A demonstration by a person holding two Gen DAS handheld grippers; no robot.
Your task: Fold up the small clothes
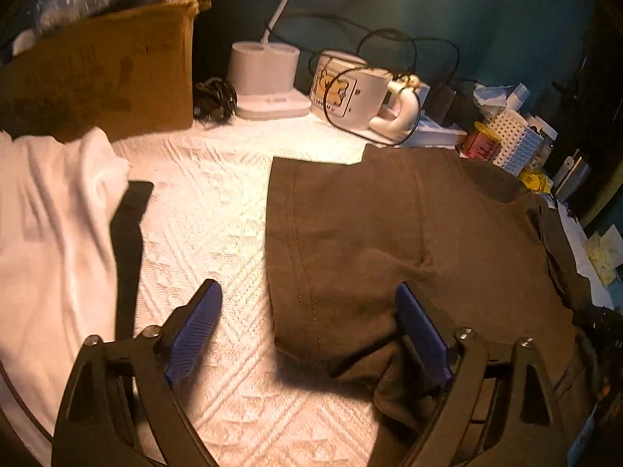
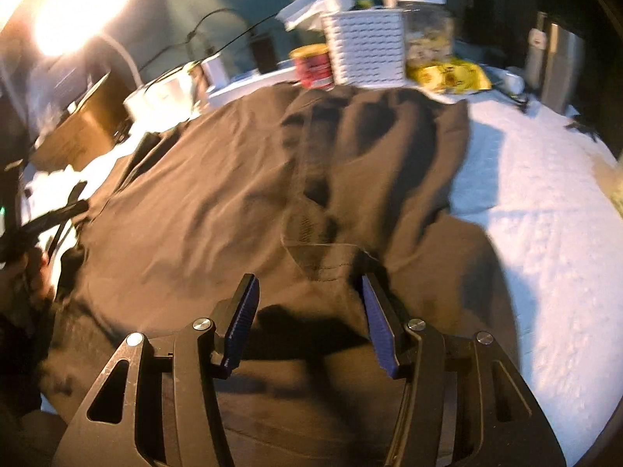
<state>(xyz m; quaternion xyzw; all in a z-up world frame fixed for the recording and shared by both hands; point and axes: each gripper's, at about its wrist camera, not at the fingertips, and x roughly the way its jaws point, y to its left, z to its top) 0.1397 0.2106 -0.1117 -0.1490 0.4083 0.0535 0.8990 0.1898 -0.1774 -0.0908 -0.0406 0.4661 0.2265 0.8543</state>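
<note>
1. My left gripper [image 1: 307, 303] hangs with jaws spread, nothing pinched, over the near left edge of the brown garment [image 1: 409, 233].
2. My right gripper [image 2: 309, 292] stands spread above its rumpled middle.
3. The garment lies on the white quilted cover [image 1: 218, 202]; white cloth [image 1: 50, 214] sits left.

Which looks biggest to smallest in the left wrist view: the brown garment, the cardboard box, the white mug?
1. brown garment, though it lies nearest the camera, which inflates it.
2. cardboard box.
3. white mug, clearly smallest.
</note>
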